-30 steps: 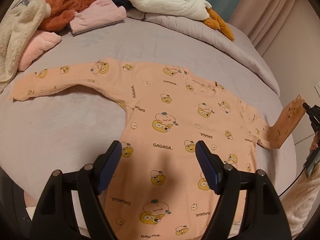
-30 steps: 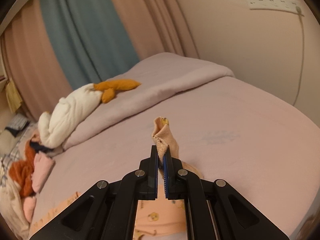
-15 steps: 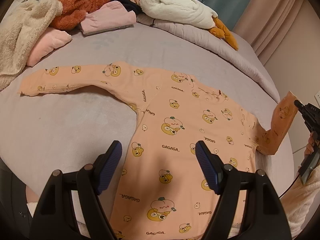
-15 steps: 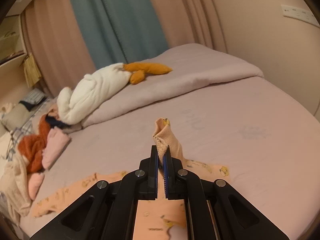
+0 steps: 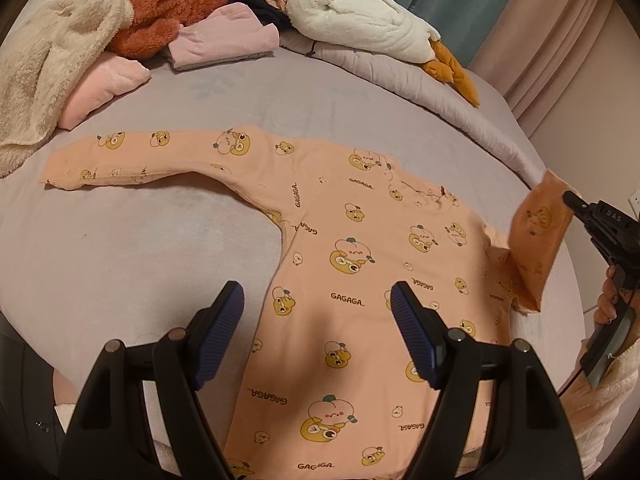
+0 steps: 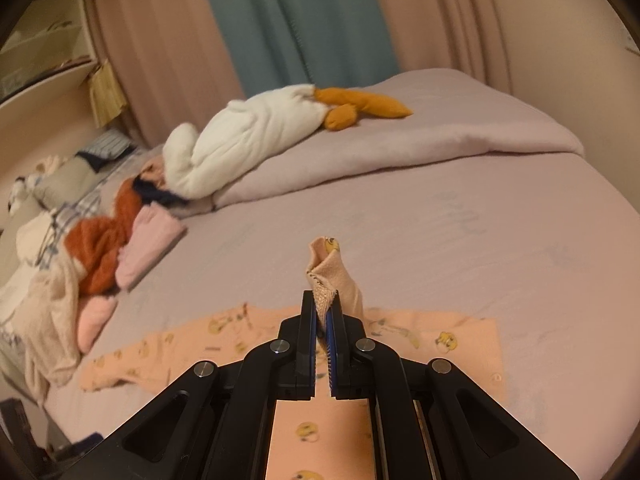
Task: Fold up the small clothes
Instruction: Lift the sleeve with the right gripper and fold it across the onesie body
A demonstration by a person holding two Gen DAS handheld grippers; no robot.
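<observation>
Your right gripper (image 6: 323, 312) clamps the peach cartoon-print cotton top's (image 5: 360, 264) cuff (first sleeve fold begun); left gripper (image 5: 316, 332) gapes empty, all other folds remaining

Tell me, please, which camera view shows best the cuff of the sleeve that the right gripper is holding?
The right wrist view: the cuff stands up close between the shut pads of the right gripper. The left wrist view shows the same lifted sleeve only at the picture's right edge, above the spread orange shirt.
</observation>
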